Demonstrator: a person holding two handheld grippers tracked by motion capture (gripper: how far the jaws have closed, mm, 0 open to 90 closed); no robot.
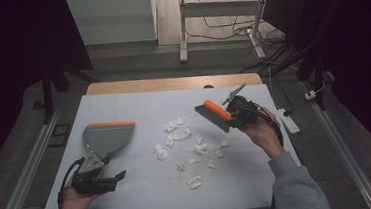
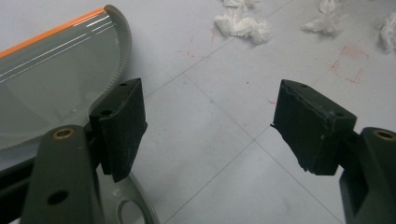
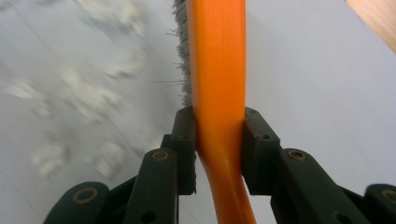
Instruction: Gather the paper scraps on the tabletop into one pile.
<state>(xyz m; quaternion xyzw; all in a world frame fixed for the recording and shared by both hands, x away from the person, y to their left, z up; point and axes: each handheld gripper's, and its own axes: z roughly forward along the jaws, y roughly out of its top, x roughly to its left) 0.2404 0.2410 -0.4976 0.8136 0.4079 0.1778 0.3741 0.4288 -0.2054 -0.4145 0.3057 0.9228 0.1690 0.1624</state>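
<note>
At about eight o'clock on the pale blue-grey table mat (image 1: 145, 188), the left gripper (image 1: 110, 179) lies low in the person's left hand (image 1: 75, 199). Its jaws stand wide apart and hold nothing; in the left gripper view only bare mat shows between the pads (image 2: 122, 122). Just beside it, toward ten o'clock, a grey dustpan (image 1: 107, 138) with an orange lip lies flat on the mat. The gripper's body covers the dustpan's handle end in the high view, and the left gripper view cuts off most of the pan at its left edge, so whether the left pad touches the pan's ribbed rim cannot be told.

Around the mat's centre, crumpled white paper scraps (image 1: 178, 134) lie scattered, from twelve o'clock down to a single lump (image 1: 195, 182) near six. Their exact number is hard to make out, and in the right gripper view they are motion-blurred smears.

At two o'clock the right gripper (image 1: 235, 114), in the right hand (image 1: 261, 132), is clamped on the orange handle of a hand brush (image 1: 214, 114). The grey bristles point down toward the scraps; whether they touch the mat cannot be told. The right gripper view crops the brush head at the top.
</note>
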